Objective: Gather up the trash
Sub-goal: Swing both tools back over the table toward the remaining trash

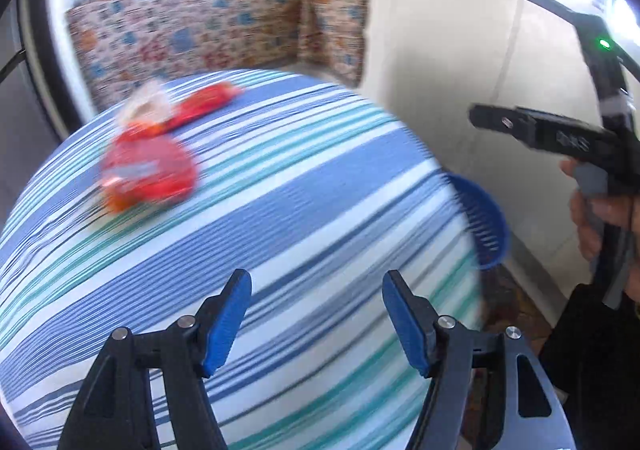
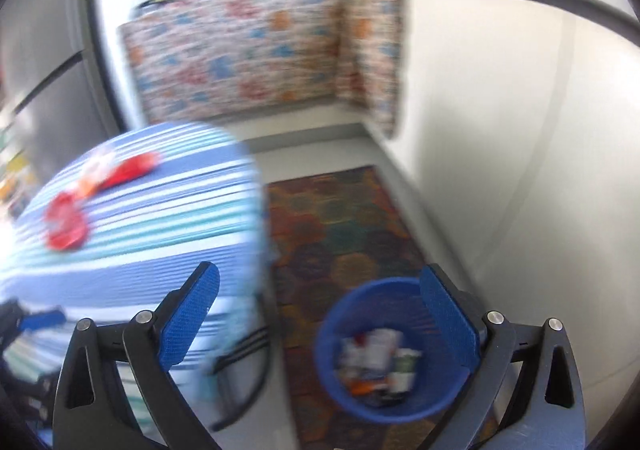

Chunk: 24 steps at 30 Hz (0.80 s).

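A crumpled red packet (image 1: pixel 148 170) (image 2: pixel 66 224), a long red wrapper (image 1: pixel 204 102) (image 2: pixel 132 168) and a pale clear wrapper (image 1: pixel 144 102) lie on the far left of the striped tablecloth (image 1: pixel 320 178) (image 2: pixel 160 218). My left gripper (image 1: pixel 317 282) hangs open over the near part of the cloth, with nothing between its blue pads. My right gripper (image 2: pixel 320 272) is open and empty above the floor, beside the table's right edge. Below it stands a blue basket (image 2: pixel 360 406) (image 1: pixel 484 226) with several wrappers (image 2: pixel 380 358) inside. Both views are blurred.
A colourful rug (image 2: pixel 340 218) runs along the floor between the table and a white cabinet wall (image 2: pixel 500 170) (image 1: pixel 460 70). A counter draped in patterned fabric (image 1: pixel 192 22) (image 2: pixel 240 50) with pots on top closes the far end. A hand (image 1: pixel 592 222) holds the right gripper's handle.
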Each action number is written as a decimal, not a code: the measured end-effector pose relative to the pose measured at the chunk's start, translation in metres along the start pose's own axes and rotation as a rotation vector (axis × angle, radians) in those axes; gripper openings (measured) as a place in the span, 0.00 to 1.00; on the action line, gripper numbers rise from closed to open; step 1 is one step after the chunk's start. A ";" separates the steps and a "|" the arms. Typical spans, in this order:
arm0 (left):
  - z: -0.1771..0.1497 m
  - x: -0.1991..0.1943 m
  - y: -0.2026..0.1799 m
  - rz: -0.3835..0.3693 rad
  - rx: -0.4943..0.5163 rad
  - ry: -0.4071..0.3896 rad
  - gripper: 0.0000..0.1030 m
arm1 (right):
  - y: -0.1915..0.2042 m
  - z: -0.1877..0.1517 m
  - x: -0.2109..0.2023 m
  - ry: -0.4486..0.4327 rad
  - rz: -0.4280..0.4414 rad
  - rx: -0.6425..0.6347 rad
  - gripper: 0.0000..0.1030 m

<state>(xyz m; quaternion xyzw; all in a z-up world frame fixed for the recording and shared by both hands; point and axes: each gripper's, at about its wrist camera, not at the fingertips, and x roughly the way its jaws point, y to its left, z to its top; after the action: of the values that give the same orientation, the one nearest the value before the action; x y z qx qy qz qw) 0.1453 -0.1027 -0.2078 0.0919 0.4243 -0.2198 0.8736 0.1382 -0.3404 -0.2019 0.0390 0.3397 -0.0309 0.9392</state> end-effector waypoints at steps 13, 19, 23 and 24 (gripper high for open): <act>-0.016 0.008 0.160 0.174 -0.218 0.012 0.69 | 0.180 -0.019 0.067 0.216 0.163 -0.193 0.97; -0.008 0.013 0.165 0.154 -0.197 0.017 0.77 | 0.199 -0.019 0.088 0.245 0.118 -0.191 0.99; -0.001 0.017 0.171 0.126 -0.177 0.014 0.77 | 0.202 -0.021 0.086 0.227 0.101 -0.188 0.99; 0.002 0.019 0.171 0.107 -0.170 0.012 0.77 | 0.201 -0.021 0.086 0.228 0.101 -0.186 0.99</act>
<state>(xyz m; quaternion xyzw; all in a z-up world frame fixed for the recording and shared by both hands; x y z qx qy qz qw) 0.2361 0.0420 -0.2254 0.0412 0.4409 -0.1356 0.8863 0.2080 -0.1412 -0.2625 -0.0280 0.4429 0.0528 0.8946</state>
